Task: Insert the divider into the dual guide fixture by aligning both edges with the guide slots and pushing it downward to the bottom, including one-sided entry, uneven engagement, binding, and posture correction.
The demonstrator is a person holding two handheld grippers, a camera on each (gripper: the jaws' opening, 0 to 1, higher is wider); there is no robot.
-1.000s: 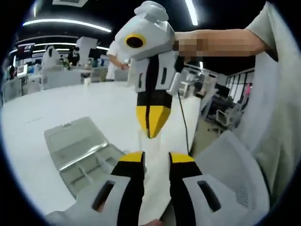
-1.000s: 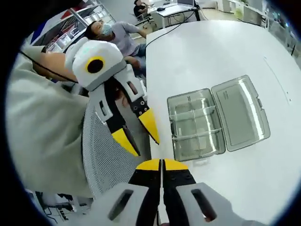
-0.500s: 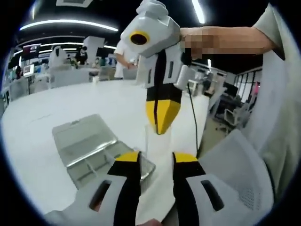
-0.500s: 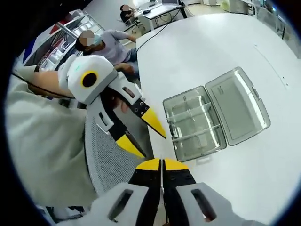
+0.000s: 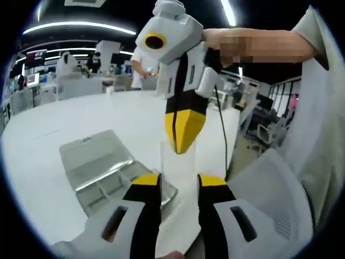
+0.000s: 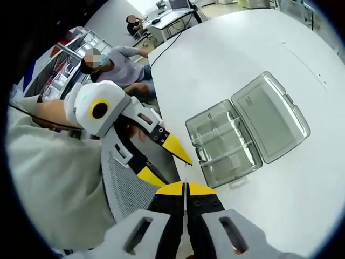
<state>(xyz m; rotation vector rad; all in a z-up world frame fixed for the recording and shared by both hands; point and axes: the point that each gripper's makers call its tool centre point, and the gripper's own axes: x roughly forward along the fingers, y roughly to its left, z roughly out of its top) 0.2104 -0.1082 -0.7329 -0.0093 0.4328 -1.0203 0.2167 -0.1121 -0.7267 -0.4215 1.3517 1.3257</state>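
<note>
A clear plastic box (image 5: 116,181) lies on the white table (image 5: 81,118), its lid (image 5: 94,154) folded flat open. The same box (image 6: 223,145) shows thin partitions inside, with its lid (image 6: 269,116) beside it. My right gripper (image 5: 180,150) comes down from above, shut on the top of a translucent divider (image 5: 178,164). The sheet hangs between the spread yellow tips of my left gripper (image 5: 179,181), which is open; I cannot tell whether they touch it. In the right gripper view my right gripper (image 6: 185,186) is shut, and the open left gripper (image 6: 175,172) is just beyond it, off the table's edge.
A grey mesh chair (image 6: 126,191) stands beside the table's near edge (image 6: 172,162). The holder's pale shirt (image 5: 318,118) is at the right. A seated person (image 6: 110,67) is at the table's far side. Desks and chairs (image 5: 264,129) stand in the background.
The right gripper has come down a little with the divider, closer to the left jaws. In the right gripper view the camera has drawn back from the box. Neither gripper has changed state.
</note>
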